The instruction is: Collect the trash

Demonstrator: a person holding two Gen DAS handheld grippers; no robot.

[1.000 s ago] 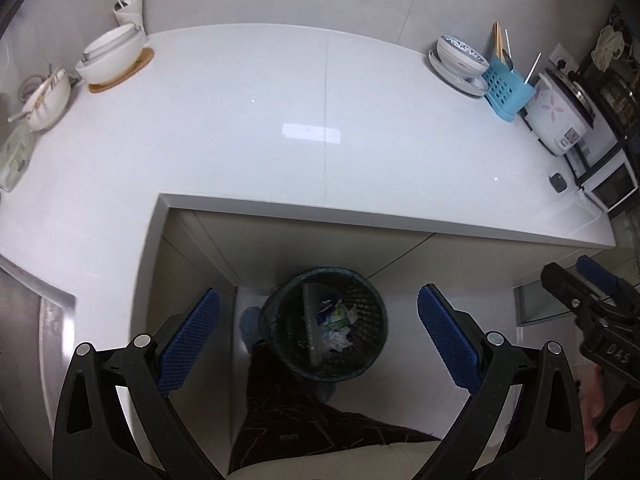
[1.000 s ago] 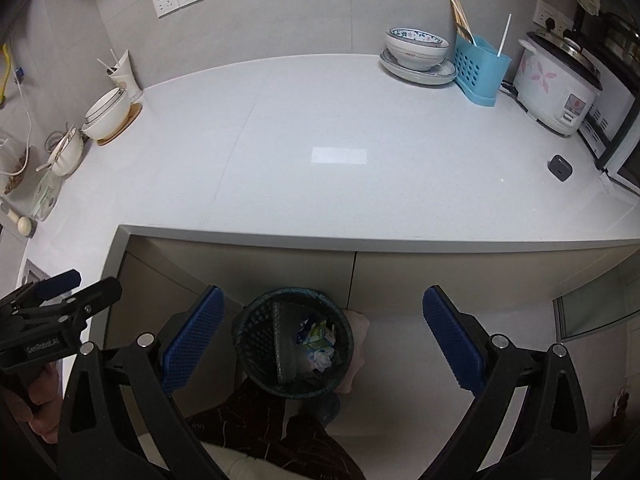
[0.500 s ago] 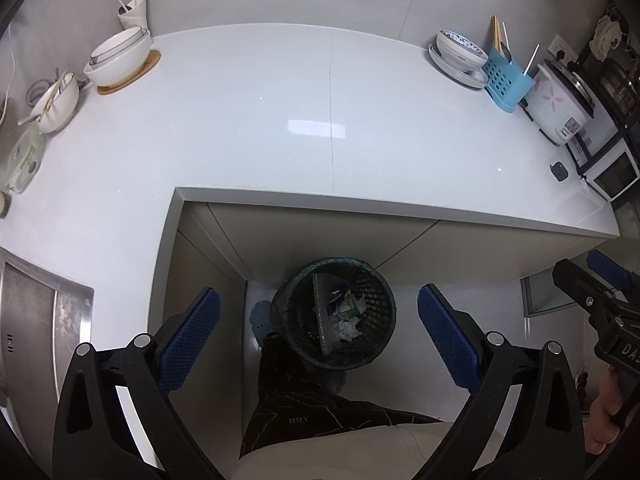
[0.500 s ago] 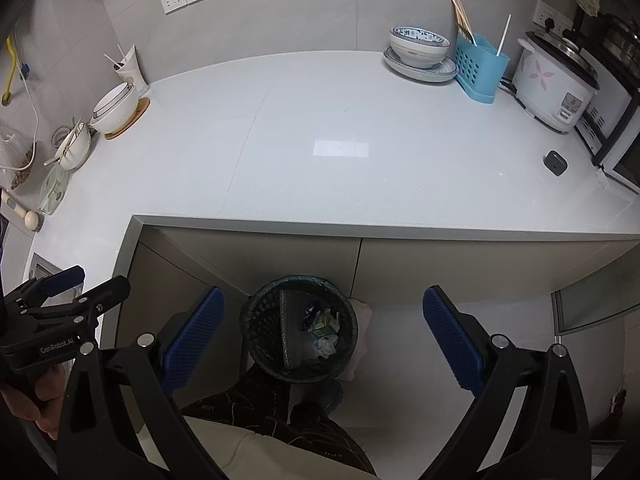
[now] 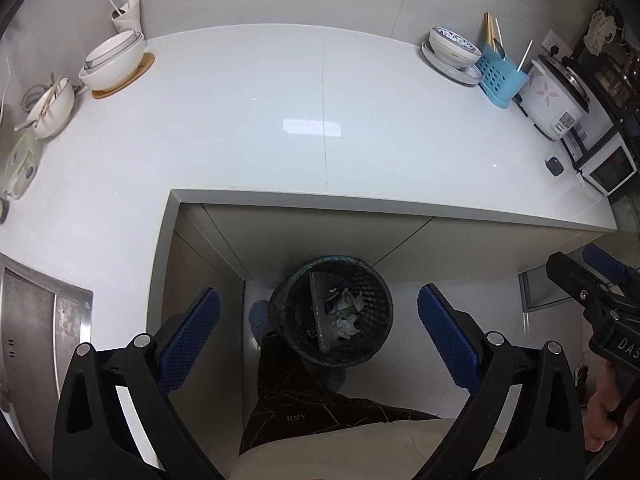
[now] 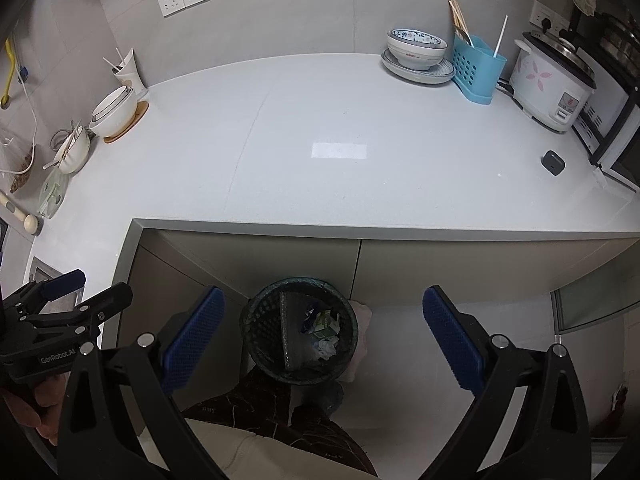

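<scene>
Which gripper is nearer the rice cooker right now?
Right. The right gripper sits on the rice cooker side; the left gripper is further toward the sink end.

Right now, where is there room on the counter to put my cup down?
The middle of the white counter is bare, between the white bowl on a wooden coaster on the left and the blue utensil holder on the right. It is crowded along the left edge and around the rice cooker.
</scene>
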